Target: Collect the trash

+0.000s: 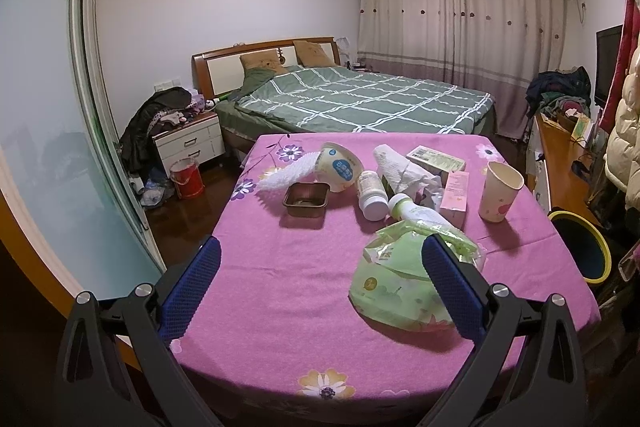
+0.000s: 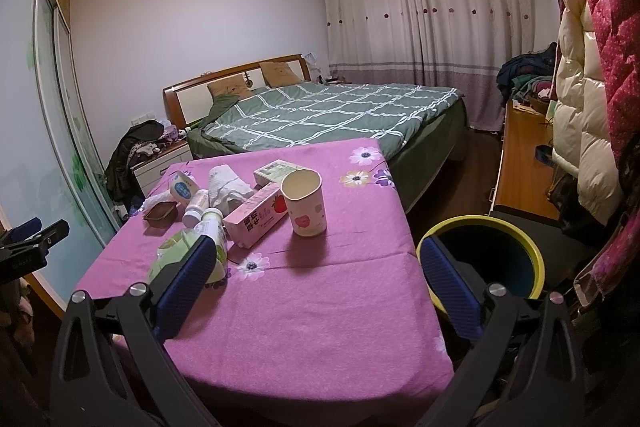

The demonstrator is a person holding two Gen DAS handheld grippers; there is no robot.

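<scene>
Trash lies on a table with a pink flowered cloth (image 1: 280, 267) (image 2: 320, 299). There is a green wipes pack (image 1: 396, 291) (image 2: 172, 255), a paper cup (image 1: 500, 191) (image 2: 305, 203), a pink carton (image 1: 454, 195) (image 2: 260, 215), a white bottle (image 1: 370, 195), a green-white bottle (image 1: 416, 211) (image 2: 212, 227), a brown tray (image 1: 306, 199) (image 2: 161, 211), a tipped yogurt tub (image 1: 340, 167), crumpled paper towel (image 1: 400, 171) (image 2: 228, 185) and a flat box (image 1: 436, 157). My left gripper (image 1: 320, 283) is open above the near table edge, its right finger over the wipes pack. My right gripper (image 2: 316, 283) is open, empty, above the table's near right.
A dark bin with a yellow rim (image 2: 484, 259) (image 1: 584, 247) stands right of the table. A bed (image 1: 360, 99) is behind it, a nightstand (image 1: 188, 143) and red bucket (image 1: 186, 179) to the left, a wooden counter (image 2: 520, 163) and hanging coats (image 2: 580, 107) to the right.
</scene>
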